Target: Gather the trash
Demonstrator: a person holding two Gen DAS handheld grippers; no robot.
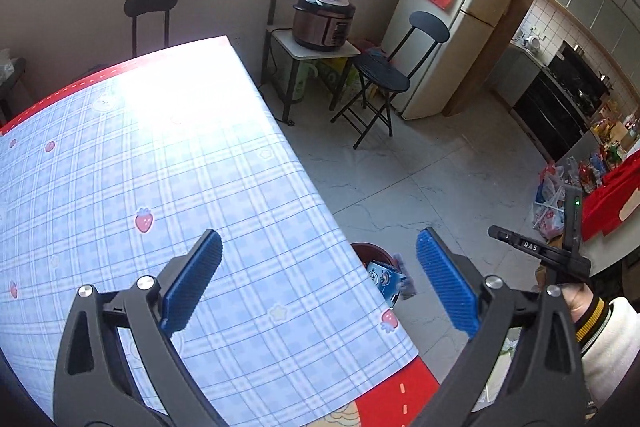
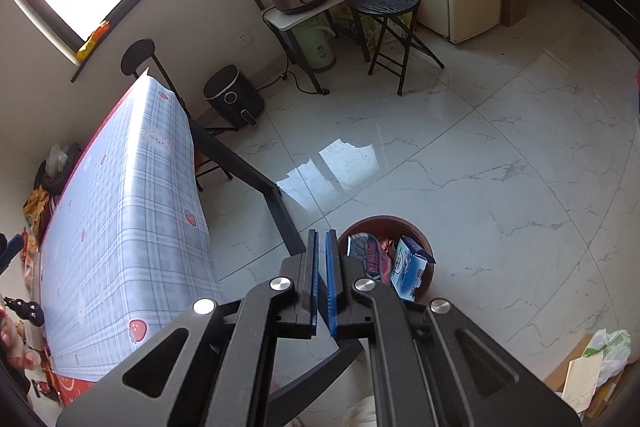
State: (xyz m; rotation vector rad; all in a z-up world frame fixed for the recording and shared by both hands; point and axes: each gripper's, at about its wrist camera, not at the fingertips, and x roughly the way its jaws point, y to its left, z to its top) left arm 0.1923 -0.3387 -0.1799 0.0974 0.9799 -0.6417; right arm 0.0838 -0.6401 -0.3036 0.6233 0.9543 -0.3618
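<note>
A red-brown trash bin [image 2: 416, 227] stands on the floor beside the table and holds a blue and white carton [image 2: 408, 267] and a blue snack wrapper [image 2: 368, 253]. The bin [image 1: 370, 253] and the carton [image 1: 384, 279] also show past the table edge in the left wrist view. My left gripper [image 1: 320, 251] is open and empty above the table's right edge. My right gripper [image 2: 322, 239] is shut with nothing between its pads, just left of and above the bin. The right gripper's body [image 1: 540, 251] shows at the right of the left wrist view.
A table with a blue plaid cloth [image 1: 160, 167] fills the left. A folding chair [image 1: 388, 79], a pressure cooker [image 1: 324, 19] on a small stand and a fridge [image 1: 448, 27] stand at the back. An air fryer [image 2: 234, 97] sits on the floor. Bags [image 2: 600, 359] lie at the lower right.
</note>
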